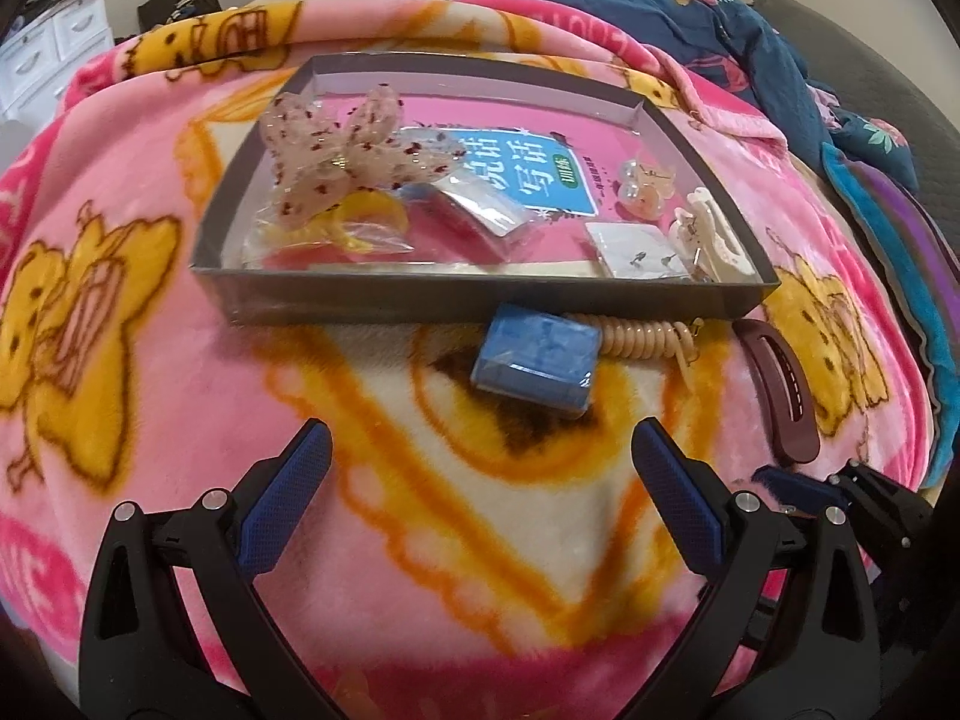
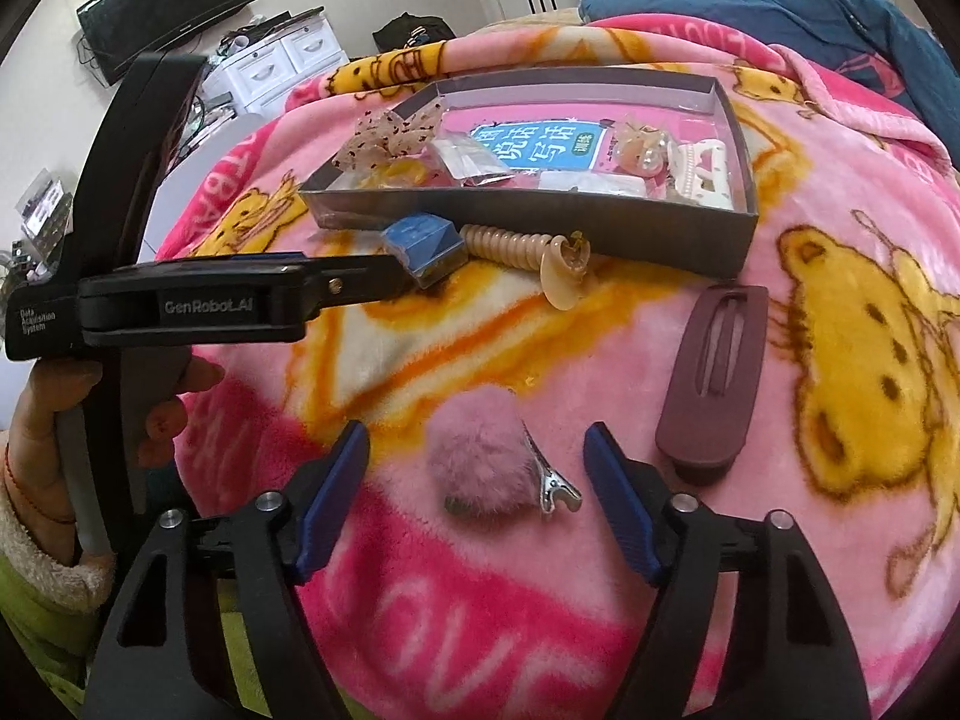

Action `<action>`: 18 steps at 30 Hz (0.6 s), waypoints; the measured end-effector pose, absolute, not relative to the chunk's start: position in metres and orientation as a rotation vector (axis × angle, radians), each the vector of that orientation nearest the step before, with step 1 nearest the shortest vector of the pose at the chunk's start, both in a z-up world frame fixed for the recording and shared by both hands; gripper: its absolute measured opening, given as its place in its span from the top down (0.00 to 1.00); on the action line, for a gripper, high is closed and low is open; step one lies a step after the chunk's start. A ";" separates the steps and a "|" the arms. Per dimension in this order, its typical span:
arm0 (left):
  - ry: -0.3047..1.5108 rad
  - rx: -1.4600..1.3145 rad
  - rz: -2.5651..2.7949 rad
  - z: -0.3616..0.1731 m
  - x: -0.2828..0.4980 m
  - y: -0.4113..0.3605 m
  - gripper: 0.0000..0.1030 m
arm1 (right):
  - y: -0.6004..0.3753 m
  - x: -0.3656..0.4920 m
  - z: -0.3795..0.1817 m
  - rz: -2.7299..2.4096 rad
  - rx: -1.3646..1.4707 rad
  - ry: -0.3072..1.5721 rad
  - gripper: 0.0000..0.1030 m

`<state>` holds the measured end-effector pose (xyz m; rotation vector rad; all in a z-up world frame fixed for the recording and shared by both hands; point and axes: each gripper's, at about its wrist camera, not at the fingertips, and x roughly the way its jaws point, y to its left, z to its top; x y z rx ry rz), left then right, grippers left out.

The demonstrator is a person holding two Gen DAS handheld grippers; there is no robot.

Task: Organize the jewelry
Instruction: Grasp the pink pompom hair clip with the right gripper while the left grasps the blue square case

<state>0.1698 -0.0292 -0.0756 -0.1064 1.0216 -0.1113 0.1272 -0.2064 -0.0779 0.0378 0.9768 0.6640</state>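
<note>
Your right tool (image 2: 477,501): jaws apart, straddling the fluffy pink pom-pom hair clip (image 2: 480,456) on the pink cartoon blanket (image 2: 780,420), pads clear of it. Your left tool (image 1: 480,468): jaws wide apart, empty, near the small blue box (image 1: 534,360) touching the grey cardboard tray (image 1: 480,303).

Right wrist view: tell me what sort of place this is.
Most likely a bedroom. The work surface is a bed covered by a pink cartoon fleece blanket, with a dark floral quilt bunched behind, and a white drawer chest against the far wall.
</note>
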 end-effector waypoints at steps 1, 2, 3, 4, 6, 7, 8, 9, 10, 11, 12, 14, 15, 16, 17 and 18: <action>1.022 -0.107 -0.114 -0.076 0.171 -0.029 0.09 | -0.205 0.128 -0.079 0.669 0.035 0.979 0.37; 1.024 -0.110 -0.117 -0.077 0.173 -0.029 0.09 | -0.204 0.128 -0.079 0.674 0.032 0.980 0.42; 1.023 -0.118 -0.122 -0.077 0.175 -0.029 0.09 | -0.203 0.128 -0.080 0.675 0.028 0.981 0.45; 1.023 -0.125 -0.124 -0.078 0.177 -0.029 0.09 | -0.202 0.128 -0.081 0.676 0.024 0.984 0.51; 1.024 -0.140 -0.129 -0.079 0.179 -0.028 0.09 | -0.201 0.130 -0.083 0.684 0.026 0.991 0.65; 1.023 -0.150 -0.135 -0.080 0.181 -0.028 0.09 | -0.201 0.130 -0.084 0.688 0.026 0.994 0.72; 1.022 -0.159 -0.139 -0.080 0.183 -0.027 0.09 | -0.201 0.131 -0.084 0.696 0.024 0.995 0.72; 1.021 -0.165 -0.145 -0.081 0.185 -0.027 0.09 | -0.200 0.131 -0.084 0.699 0.020 0.993 0.72; 1.021 -0.168 -0.149 -0.082 0.186 -0.027 0.09 | -0.200 0.130 -0.084 0.705 0.016 0.990 0.72; 1.020 -0.170 -0.152 -0.082 0.187 -0.028 0.09 | -0.199 0.130 -0.083 0.712 0.017 0.990 0.73; 1.018 -0.170 -0.154 -0.083 0.188 -0.028 0.09 | -0.199 0.130 -0.083 0.718 0.023 0.992 0.73; 1.019 -0.160 -0.160 -0.085 0.192 -0.031 0.17 | -0.202 0.131 -0.083 0.725 0.044 0.998 0.73; 1.018 -0.151 -0.161 -0.085 0.192 -0.033 0.26 | -0.202 0.131 -0.082 0.725 0.050 1.001 0.73; 1.019 -0.144 -0.163 -0.086 0.193 -0.034 0.30 | -0.204 0.132 -0.082 0.721 0.056 1.002 0.73; 1.018 -0.134 -0.164 -0.086 0.193 -0.036 0.41 | -0.206 0.132 -0.081 0.717 0.058 1.001 0.73; 1.016 -0.129 -0.166 -0.087 0.193 -0.037 0.56 | -0.207 0.133 -0.080 0.716 0.061 1.000 0.73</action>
